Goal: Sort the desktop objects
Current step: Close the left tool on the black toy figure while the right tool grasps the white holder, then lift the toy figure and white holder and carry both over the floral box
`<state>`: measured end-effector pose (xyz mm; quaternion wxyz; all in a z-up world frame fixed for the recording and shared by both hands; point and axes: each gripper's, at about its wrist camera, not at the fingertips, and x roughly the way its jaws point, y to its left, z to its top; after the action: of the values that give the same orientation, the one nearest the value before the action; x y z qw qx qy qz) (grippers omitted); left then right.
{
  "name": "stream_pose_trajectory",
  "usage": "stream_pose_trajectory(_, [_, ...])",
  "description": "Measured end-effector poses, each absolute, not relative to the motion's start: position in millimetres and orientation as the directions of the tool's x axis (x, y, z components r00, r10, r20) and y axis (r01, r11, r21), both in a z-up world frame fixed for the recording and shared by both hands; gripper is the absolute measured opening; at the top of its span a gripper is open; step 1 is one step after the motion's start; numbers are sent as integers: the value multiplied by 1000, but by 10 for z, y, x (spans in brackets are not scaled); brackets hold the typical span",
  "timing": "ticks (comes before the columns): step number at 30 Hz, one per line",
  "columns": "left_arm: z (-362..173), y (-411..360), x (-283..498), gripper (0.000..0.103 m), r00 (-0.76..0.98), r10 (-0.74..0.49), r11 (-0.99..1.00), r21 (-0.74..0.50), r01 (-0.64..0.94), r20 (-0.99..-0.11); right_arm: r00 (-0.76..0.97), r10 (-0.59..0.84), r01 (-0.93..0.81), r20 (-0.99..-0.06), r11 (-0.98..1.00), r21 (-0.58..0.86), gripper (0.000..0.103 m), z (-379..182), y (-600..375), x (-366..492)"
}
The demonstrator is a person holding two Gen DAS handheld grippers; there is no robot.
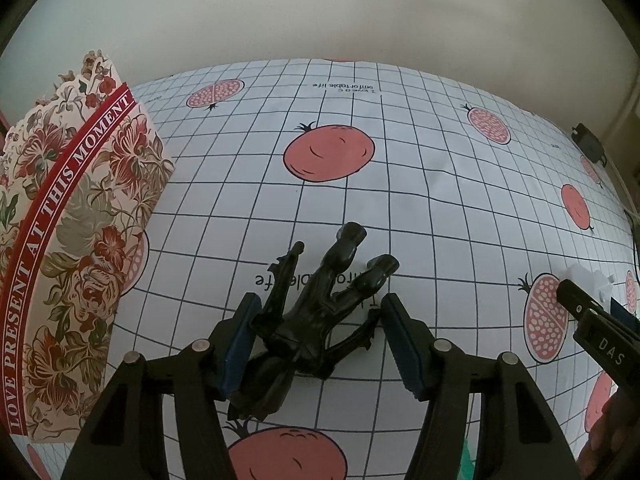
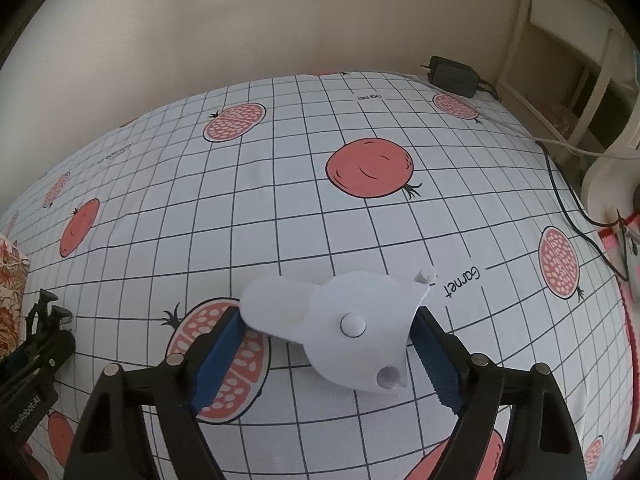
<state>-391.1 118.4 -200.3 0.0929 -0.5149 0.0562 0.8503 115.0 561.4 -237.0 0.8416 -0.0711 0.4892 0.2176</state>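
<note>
Left gripper (image 1: 316, 336) straddles black toy (image 1: 316, 316).

on the bench (image 1: 440, 168), covered by a cloth, a claw-shaped toy (image 1: 316, 320) is laid between the pads of the left hand-held gripper (image 1: 316, 344); its left pad is touching the toy, while the right pad is set just beside it. a printed box (image 1: 68, 240) is stood at the bench's left edge, left of the toy. to the right of the toy, a flat hinged plastic piece (image 2: 352, 324) is laid between the pads of the right hand-held gripper (image 2: 324, 356), both pads being at its edges. a power adapter (image 2: 454, 74) is placed at the far right corner of the bench, behind the plastic piece, and cables (image 2: 568, 200) are trailed along the right edge.
</note>
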Motion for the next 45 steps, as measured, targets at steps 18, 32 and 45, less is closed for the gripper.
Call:
stream_pose_trajectory(18, [-1799, 1263, -3877, 63, -479, 126, -970, -7, -243, -869, 467, 355, -361, -810, 913, 192, 83, -2114, 5510, 1186])
stream_pose_trajectory(32, [-1137, 1252, -3824, 63, -582, 193, -963, -40, -266, -790, 611, 372, -325, -699, 923, 207, 83, -1303, 5418, 1167])
stream_pose_trajectory(45, [-757, 1272, -3704, 63, -630, 244, -955, -70, -288, -737, 685, 307, -212, -661, 951, 223, 83, -994, 5546, 1015])
